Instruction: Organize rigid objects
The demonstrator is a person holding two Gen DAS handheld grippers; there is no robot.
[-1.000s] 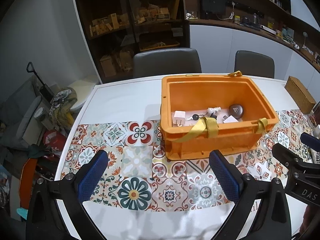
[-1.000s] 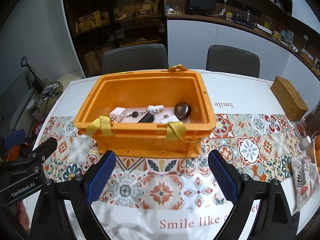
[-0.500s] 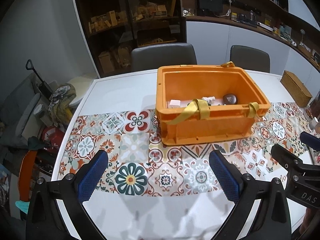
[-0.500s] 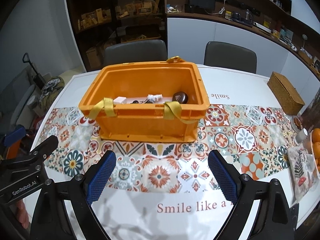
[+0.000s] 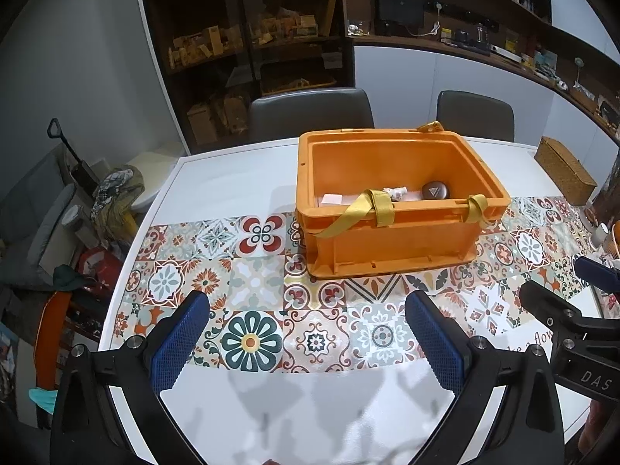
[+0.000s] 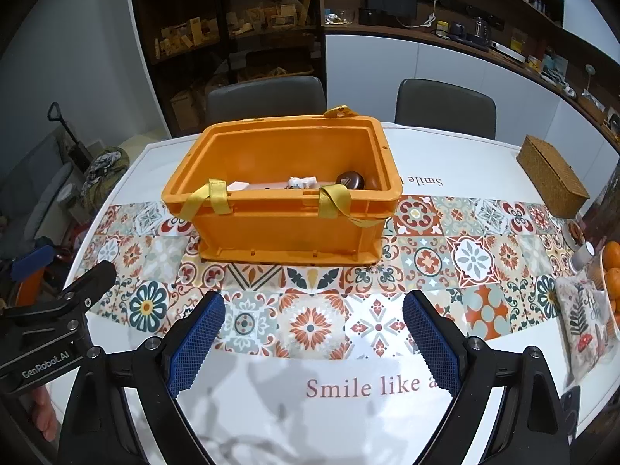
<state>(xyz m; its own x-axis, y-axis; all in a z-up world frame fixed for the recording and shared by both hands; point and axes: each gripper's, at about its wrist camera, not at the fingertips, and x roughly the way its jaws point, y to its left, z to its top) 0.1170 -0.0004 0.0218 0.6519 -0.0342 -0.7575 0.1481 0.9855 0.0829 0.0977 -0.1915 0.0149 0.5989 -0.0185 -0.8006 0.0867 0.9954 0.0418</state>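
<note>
An orange plastic crate (image 5: 391, 244) with yellow straps stands on the patterned table runner; it also shows in the right wrist view (image 6: 286, 232). Inside lie small items: a dark round case (image 5: 434, 190), a white box (image 5: 332, 198) and a small white object (image 5: 396, 192). The near wall hides the rest. My left gripper (image 5: 306, 343) is open and empty, well in front of the crate. My right gripper (image 6: 312, 343) is open and empty, also in front of it.
A woven box (image 6: 552, 176) sits at the right end of the table. Oranges (image 6: 612, 267), a small cup (image 6: 583, 254) and a printed cloth (image 6: 581, 321) lie at the right edge. Two grey chairs (image 6: 267, 95) stand behind the table.
Both grippers have pulled back from the crate, which now looks smaller and farther away. Less of its contents shows over the near wall. Both grippers stay open.
</note>
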